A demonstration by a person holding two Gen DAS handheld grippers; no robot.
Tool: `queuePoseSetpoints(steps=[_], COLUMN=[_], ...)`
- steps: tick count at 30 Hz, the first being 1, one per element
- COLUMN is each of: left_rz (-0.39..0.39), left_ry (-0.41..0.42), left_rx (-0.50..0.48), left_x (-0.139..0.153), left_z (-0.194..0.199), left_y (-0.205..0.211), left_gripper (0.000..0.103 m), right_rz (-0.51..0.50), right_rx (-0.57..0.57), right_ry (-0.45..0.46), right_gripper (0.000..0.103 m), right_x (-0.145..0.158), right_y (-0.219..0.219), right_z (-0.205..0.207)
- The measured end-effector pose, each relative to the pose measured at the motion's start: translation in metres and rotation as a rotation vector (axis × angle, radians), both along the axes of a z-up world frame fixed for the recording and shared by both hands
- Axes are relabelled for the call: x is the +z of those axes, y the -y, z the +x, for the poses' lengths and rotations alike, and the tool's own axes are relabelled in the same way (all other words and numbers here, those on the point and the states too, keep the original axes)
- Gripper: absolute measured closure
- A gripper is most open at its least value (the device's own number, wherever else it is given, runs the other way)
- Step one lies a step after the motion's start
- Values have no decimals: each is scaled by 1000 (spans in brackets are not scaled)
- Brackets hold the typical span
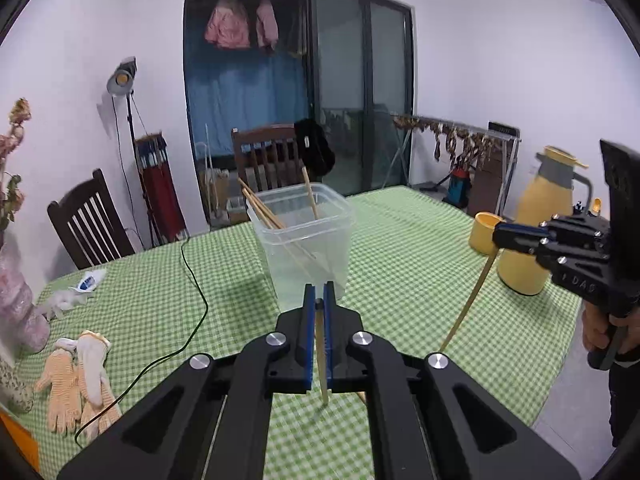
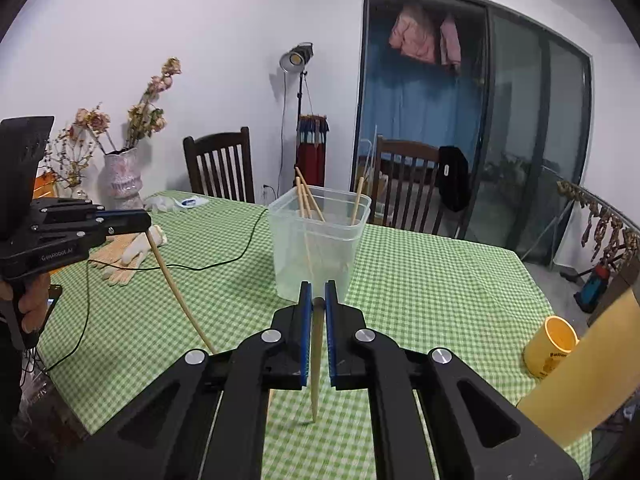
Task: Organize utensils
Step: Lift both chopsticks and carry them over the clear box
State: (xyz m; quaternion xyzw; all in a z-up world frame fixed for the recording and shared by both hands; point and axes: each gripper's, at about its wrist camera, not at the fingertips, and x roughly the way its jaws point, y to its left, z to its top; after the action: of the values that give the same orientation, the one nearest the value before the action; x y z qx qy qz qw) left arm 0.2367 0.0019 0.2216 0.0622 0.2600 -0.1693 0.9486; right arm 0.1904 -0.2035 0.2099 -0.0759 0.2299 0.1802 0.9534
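A clear plastic container (image 1: 306, 236) stands in the middle of the green checked table (image 1: 400, 240) with several wooden chopsticks (image 1: 260, 208) leaning inside; it also shows in the right wrist view (image 2: 318, 248). My left gripper (image 1: 319, 300) is shut on one chopstick (image 1: 322, 360) that hangs down to the cloth. My right gripper (image 2: 318, 300) is shut on another chopstick (image 2: 316, 368), also hanging down. Each gripper shows in the other's view, the right one (image 1: 498, 236) and the left one (image 2: 148, 222), both short of the container.
A yellow mug (image 1: 484, 232) and a yellow thermos (image 1: 540, 220) stand at the right. Work gloves (image 1: 76, 380), a black cable (image 1: 192, 320), a flower vase (image 2: 120, 176) and crumpled plastic (image 1: 76, 288) lie at the left. Chairs (image 1: 268, 160) stand beyond the table.
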Motion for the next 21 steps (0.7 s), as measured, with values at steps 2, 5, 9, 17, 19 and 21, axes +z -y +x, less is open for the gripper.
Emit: queuePoseSetpoints(steps=[2,5,9,17,19,21], left_rz=[1,-22,-29,-35,-38,-29], left_ry=[4,-31,-70,109,152,169], left_rx=[3,-21,-48,-111,-105,-93], left_x=[1,3,8,131,167,185], left_z=[14,32,54,79,96,111], left_y=[1,-1,-5,-7,-7,-5], left_gripper=[102,102,102,102,102,102], right_rz=[2,19,52,60,61,61], right_rx=[-1,8,43,119,115,104], right_ry=[-14,-41,-90,51,119,164], right_gripper=[96,96,96,96,96,96], right_x=[1,3,9,108,141,164], right_y=[1,2,2,-14,-20,-23], right_z=[9,22,39,69,78,89])
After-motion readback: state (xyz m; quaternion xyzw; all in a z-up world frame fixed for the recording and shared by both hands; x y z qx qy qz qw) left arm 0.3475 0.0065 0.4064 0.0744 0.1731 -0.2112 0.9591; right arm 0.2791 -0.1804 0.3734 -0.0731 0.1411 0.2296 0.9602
